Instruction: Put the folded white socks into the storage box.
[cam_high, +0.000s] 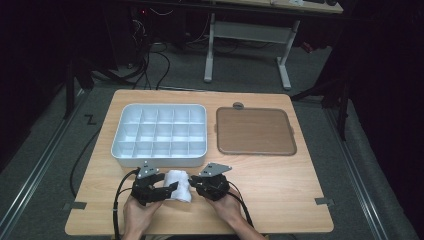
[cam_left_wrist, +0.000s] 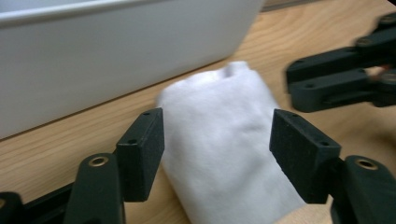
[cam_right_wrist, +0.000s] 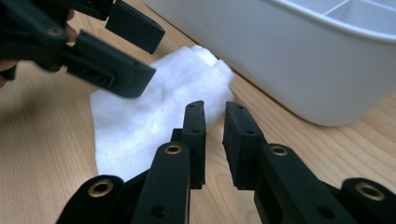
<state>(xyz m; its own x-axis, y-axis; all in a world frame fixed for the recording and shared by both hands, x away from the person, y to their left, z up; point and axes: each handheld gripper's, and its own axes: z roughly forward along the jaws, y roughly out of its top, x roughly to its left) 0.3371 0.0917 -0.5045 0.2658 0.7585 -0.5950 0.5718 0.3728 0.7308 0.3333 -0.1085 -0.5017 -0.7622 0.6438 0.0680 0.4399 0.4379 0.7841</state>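
A folded white cloth (cam_left_wrist: 224, 140), soft and rumpled, lies on the wooden counter (cam_high: 280, 185) just beside the white compartment tray (cam_high: 160, 131); the left claw (cam_left_wrist: 217, 140) straddles it open, the right claw (cam_right_wrist: 214, 135) stands slightly parted, empty.

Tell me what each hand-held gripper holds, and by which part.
Nothing is held. The left hand-held gripper straddles the folded white cloth with open jaws; the right hand-held gripper is beside it.

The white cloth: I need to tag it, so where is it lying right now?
In the high view the white cloth lies folded on the table's near edge, between the left gripper and right gripper, just in front of the white divided tray.
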